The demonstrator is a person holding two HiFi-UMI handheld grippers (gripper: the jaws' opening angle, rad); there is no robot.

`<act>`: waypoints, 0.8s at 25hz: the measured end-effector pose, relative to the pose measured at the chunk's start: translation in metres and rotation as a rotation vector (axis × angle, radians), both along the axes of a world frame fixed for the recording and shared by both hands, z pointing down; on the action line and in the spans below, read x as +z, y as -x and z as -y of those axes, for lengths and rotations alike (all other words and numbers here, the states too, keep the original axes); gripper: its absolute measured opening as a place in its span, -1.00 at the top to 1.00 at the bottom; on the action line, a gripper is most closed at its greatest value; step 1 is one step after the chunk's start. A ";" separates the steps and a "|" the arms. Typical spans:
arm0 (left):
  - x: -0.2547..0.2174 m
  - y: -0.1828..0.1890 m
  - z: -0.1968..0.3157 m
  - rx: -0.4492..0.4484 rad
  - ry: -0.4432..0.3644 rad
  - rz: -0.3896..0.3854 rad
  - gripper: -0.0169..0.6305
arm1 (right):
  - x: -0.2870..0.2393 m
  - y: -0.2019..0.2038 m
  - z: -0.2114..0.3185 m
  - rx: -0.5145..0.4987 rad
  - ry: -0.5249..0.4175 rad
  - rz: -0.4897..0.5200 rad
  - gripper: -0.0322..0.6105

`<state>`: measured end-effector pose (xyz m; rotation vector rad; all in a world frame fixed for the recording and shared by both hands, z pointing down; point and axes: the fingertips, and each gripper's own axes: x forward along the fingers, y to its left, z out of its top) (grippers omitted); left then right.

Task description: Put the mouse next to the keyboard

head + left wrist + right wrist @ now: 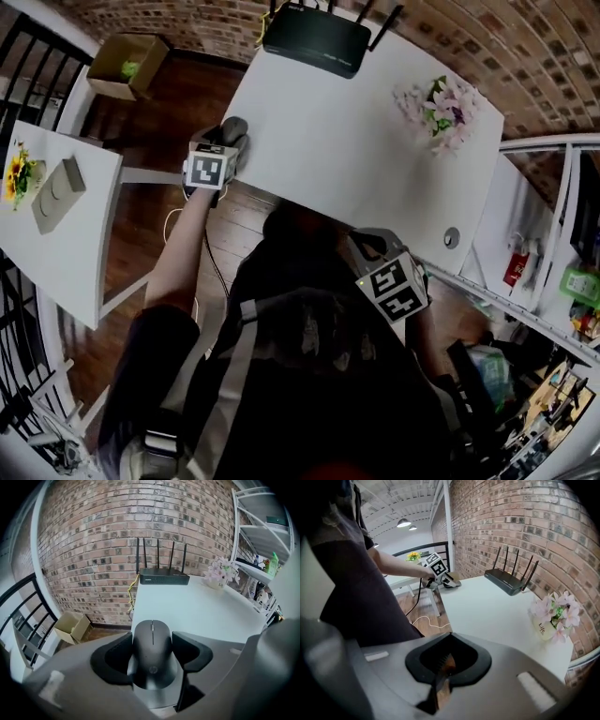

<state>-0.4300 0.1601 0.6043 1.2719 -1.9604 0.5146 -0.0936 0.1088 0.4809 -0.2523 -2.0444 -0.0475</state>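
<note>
A black mouse [152, 660] sits between the two dark pads of my left gripper [152, 641], which is shut on it. In the head view this gripper [228, 142] holds the mouse [234, 127] at the left edge of the white table [356, 150]. The right gripper view shows the same gripper [444, 580] from afar at the table's near corner. My right gripper [446, 660] is shut with nothing in it, held back near the person's body [373, 242] at the table's front edge. No keyboard shows in any view.
A black router with several antennas [314, 42] stands at the table's far edge. A pot of pale flowers [441, 112] is at the right. A cardboard box [127, 66] lies on the wooden floor at left. A second white table [75, 216] holds a sunflower.
</note>
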 end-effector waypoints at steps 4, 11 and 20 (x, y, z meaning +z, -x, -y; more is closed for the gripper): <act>-0.011 0.011 -0.001 -0.030 -0.041 0.008 0.09 | 0.000 0.008 -0.005 -0.015 0.001 -0.003 0.88; -0.017 0.011 -0.001 0.034 -0.021 -0.027 0.09 | -0.002 0.015 -0.003 -0.016 -0.010 -0.014 0.88; -0.007 0.007 -0.006 0.042 -0.019 -0.017 0.17 | -0.005 0.018 0.000 -0.003 -0.025 -0.015 0.88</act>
